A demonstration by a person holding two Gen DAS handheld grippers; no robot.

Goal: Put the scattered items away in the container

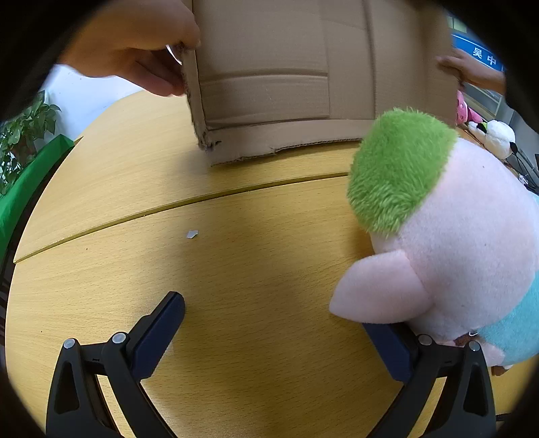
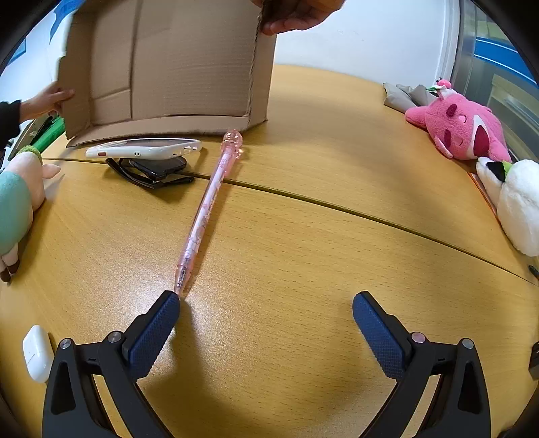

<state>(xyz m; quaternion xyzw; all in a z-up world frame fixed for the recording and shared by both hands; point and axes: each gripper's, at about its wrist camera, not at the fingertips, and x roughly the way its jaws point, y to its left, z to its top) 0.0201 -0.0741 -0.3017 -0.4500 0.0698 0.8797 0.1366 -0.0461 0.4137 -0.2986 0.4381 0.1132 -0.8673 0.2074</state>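
Cardboard box (image 2: pixel 168 67) tipped on its side on the wooden table (image 2: pixel 303 236), open face toward the cameras, gripped at both side edges by bare hands (image 2: pixel 293 17). Left gripper (image 1: pixel 273 323): jaws spread wide, nothing clamped; right-hand finger half hidden behind the plush pig (image 1: pixel 448 229), contact not discernible. Pig just beside the box, pink with a green tuft and a light blue body. Right gripper (image 2: pixel 266 310): jaws spread wide, nothing between them; left fingertip (image 2: pixel 165 310) touching, or all but touching, the tip of the pink pen (image 2: pixel 205 212). Pen translucent, lying flat, far end near the box's lower front corner. White-cased phone (image 2: pixel 145 148) before the box mouth, resting on folded black sunglasses (image 2: pixel 151 171). White earbud case (image 2: pixel 35 353) well apart from the box, beside the right gripper. Pink plush (image 2: pixel 461 124) and white plush (image 2: pixel 515 198) far from the box, at the table's edge.
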